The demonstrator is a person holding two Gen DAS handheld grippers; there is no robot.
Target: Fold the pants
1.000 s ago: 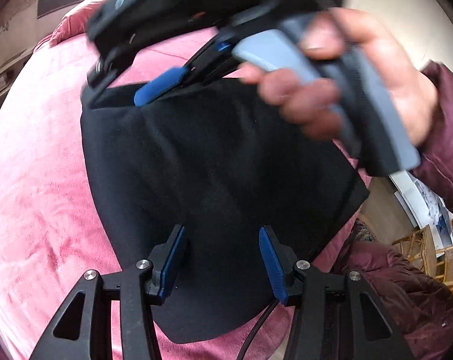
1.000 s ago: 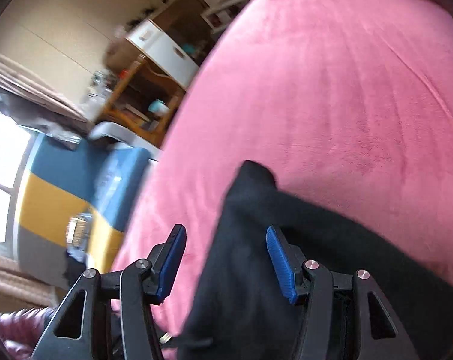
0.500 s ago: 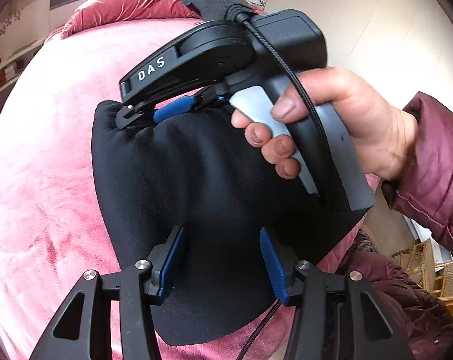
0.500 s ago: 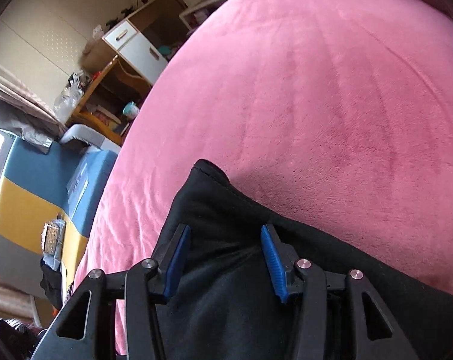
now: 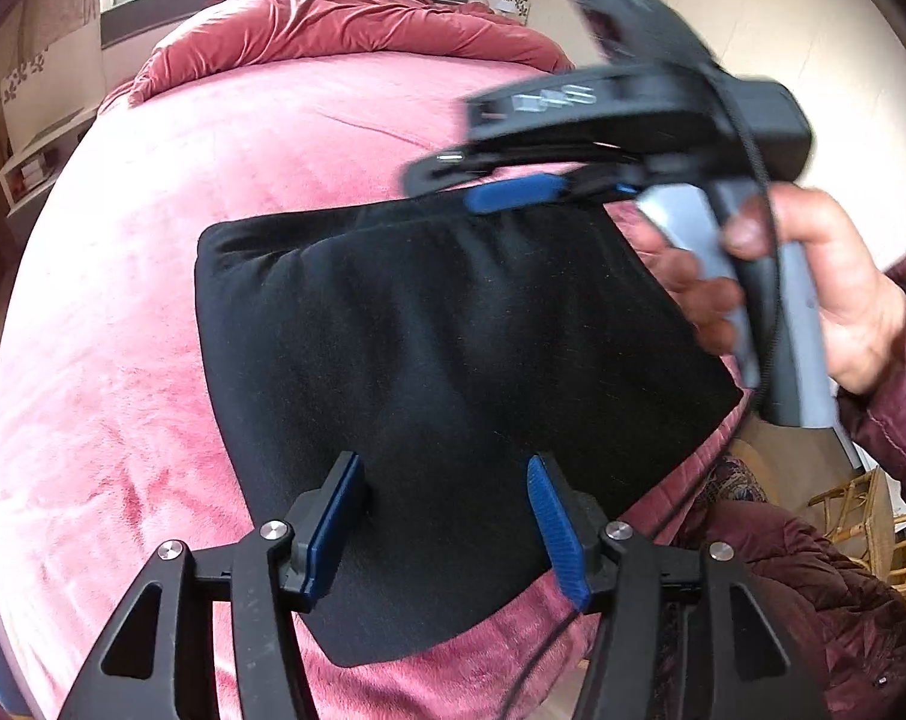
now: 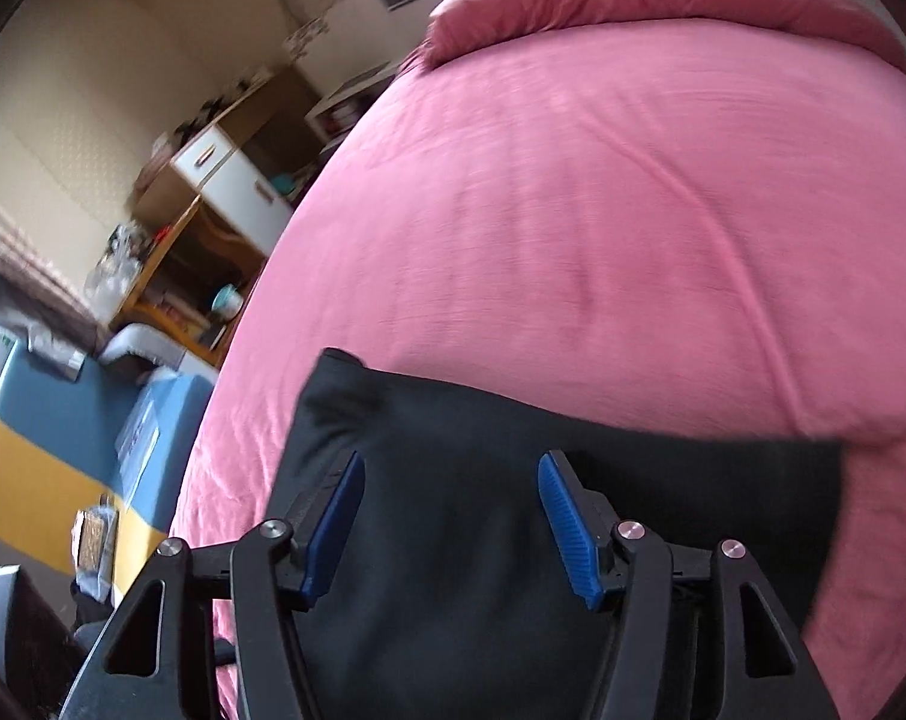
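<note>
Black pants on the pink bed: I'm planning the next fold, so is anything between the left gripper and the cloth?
Nothing visible. The left gripper hangs open right over the black pants, with only bare cloth between its pads.

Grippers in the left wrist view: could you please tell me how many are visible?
2: the left gripper at the bottom, open over the black pants; the right gripper at upper right, by the pants' far edge.
</note>
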